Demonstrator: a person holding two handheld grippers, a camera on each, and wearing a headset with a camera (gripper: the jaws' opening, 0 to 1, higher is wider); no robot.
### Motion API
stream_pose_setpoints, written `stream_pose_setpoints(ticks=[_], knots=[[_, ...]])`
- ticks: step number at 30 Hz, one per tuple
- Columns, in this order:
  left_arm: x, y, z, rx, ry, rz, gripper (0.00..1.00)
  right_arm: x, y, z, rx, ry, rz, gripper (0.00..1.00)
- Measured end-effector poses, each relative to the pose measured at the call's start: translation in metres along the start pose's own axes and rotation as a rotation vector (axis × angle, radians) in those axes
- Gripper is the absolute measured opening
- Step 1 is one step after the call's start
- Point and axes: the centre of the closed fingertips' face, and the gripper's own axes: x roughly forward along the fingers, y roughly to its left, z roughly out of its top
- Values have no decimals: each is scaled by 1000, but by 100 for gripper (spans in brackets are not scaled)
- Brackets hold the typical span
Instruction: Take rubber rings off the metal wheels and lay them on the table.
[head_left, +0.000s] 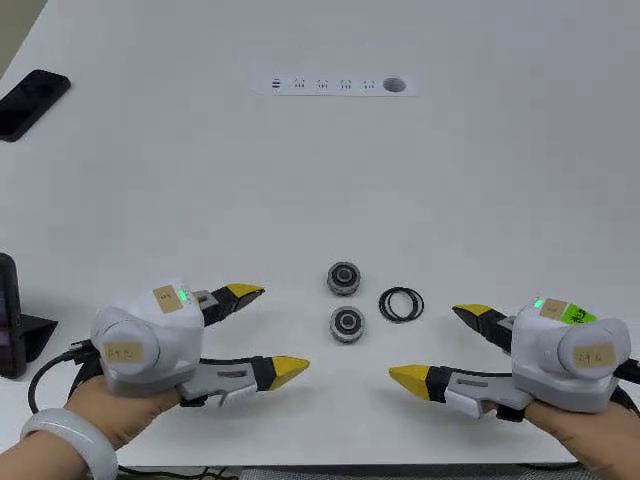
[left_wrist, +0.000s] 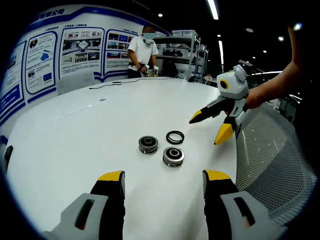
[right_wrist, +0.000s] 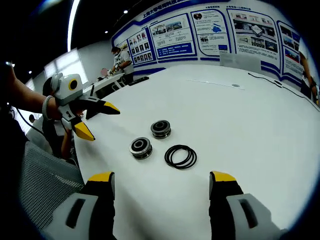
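**Rubber rings (head_left: 401, 304) lie loose beside the wheels, nearer the right gripper**

Blue-and-white display boards (right_wrist: 200, 30) line the wall of a large hall, with strip lights (left_wrist: 214, 9) on a dark ceiling. A person (left_wrist: 142, 47) stands at the far end of the bench. The table (head_left: 320, 180) is broad, white and smooth. It carries a power strip (head_left: 335, 85) far ahead and a dark phone (head_left: 30, 102) at the far left edge.

The left gripper (head_left: 283, 329) and the right gripper (head_left: 424, 342) sit at the near edge, facing one another. Each has its yellow-tipped jaws spread wide and nothing between them.

Between the two grippers the two metal wheels lie flat with their axles upright. The far wheel (head_left: 343, 278) sits just behind the near wheel (head_left: 347, 323), and the two are close but apart. The wheels are about midway between the grippers.

The rings, which look like two overlapping black loops, rest flat on the table just right of the wheels, so the right gripper has the shorter reach to them. Whether any rubber is left in the wheels' grooves is too small to tell. If some is, one gripper would likely need to pin a wheel while the other peels.
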Motion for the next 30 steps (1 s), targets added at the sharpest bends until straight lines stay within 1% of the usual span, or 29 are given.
stream_pose_setpoints(ticks=[6,9,12,15,18,19,21,23,24,27,29,30], knots=[[-7,-5,0,-3,-4,14,68,-5,1,2,-54,0,-14,85],[-10,-5,1,2,-15,21,70,-7,1,5,-73,-4,-18,88],[-13,-6,2,0,-28,26,74,-9,1,9,-101,-20,-29,92],[-15,-8,2,2,-38,27,75,-9,2,8,-99,-11,-23,94],[-17,-9,-1,6,-45,29,78,-9,4,5,-121,1,-23,95],[-17,-9,-3,3,-40,32,80,-9,5,4,-133,4,-25,96],[-19,-9,-3,7,-45,42,80,-10,5,3,-144,10,-27,97],[-21,-5,-4,9,-52,58,82,-10,6,3,-147,7,-29,98],[-22,-2,-3,14,-61,80,84,-10,5,3,-151,2,-32,99],[-24,3,0,11,-77,111,92,-11,4,3,-153,3,-36,99],[-24,5,-3,7,-65,114,91,-12,3,3,-158,5,-40,99],[-25,7,-4,18,-65,126,92,-12,3,4,-160,5,-42,99]])
